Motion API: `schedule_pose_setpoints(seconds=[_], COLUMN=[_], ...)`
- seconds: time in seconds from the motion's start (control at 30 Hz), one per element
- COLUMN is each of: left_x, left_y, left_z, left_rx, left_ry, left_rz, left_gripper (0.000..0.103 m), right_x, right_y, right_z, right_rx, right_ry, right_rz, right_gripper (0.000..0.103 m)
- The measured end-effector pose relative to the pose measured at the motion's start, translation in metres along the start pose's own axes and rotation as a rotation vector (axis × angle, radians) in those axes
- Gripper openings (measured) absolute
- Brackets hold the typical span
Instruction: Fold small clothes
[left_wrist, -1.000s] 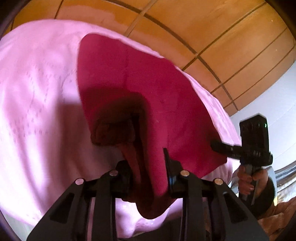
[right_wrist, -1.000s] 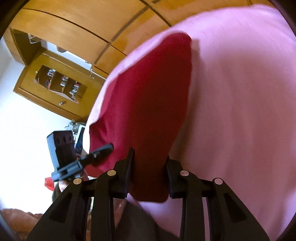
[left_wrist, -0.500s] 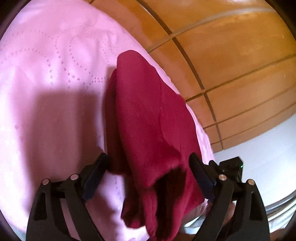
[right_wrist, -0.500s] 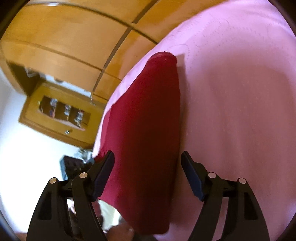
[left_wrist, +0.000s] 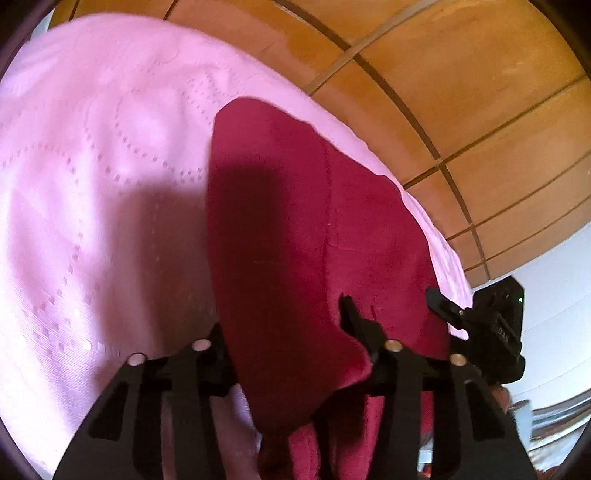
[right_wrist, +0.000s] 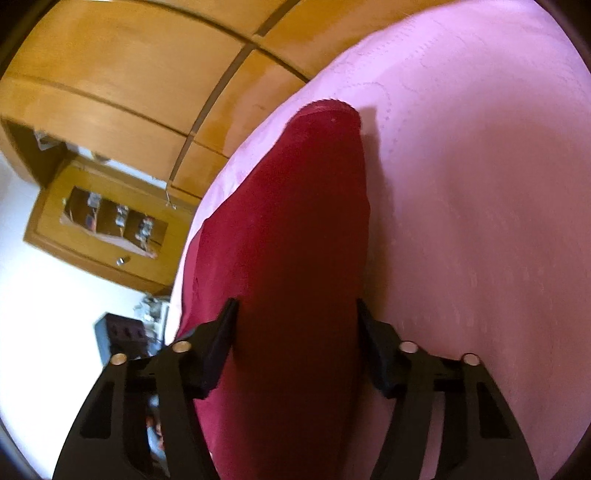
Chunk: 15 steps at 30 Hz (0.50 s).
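The red garment (left_wrist: 295, 236) is running off the bottom edge in both views — its near end is hiding behind the black jaws. Small items inside the wooden cabinet's opening (right_wrist: 110, 218) are blurring beyond recognition — too tiny to name.

Pink quilted bedspread (left_wrist: 92, 184) in front, wooden panelled wardrobe (left_wrist: 461, 92) behind it, small wooden wall cabinet (right_wrist: 107, 225) far left on white wall (right_wrist: 55, 314). Bright light.
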<state>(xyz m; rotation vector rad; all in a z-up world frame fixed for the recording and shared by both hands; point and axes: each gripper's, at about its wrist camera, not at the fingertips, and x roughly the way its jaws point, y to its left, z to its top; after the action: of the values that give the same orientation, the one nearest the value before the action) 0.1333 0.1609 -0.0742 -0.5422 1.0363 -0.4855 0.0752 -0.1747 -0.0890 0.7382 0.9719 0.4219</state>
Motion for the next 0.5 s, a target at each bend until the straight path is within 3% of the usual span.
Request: schedule_pose_setpoints(seconds=[0.23,0.5], left_x=[-0.017,0.002], left_y=[-0.030,-0.082], left_z=[0.000,0.008], left_rx=[0.138,0.279], left_ry=[-0.051,-0.068], left_rz=[0.041,0.048], left_gripper=[0.037,0.036], right_x=[-0.017,-0.056], right_y=[0.016,0.016], right_z=[0.000,0.003], right_rx=[-0.140,-0.223], right_ry=[-0.054,-0.152], right_rz=[-0.038,-0.088], right_gripper=[0.048,0.047])
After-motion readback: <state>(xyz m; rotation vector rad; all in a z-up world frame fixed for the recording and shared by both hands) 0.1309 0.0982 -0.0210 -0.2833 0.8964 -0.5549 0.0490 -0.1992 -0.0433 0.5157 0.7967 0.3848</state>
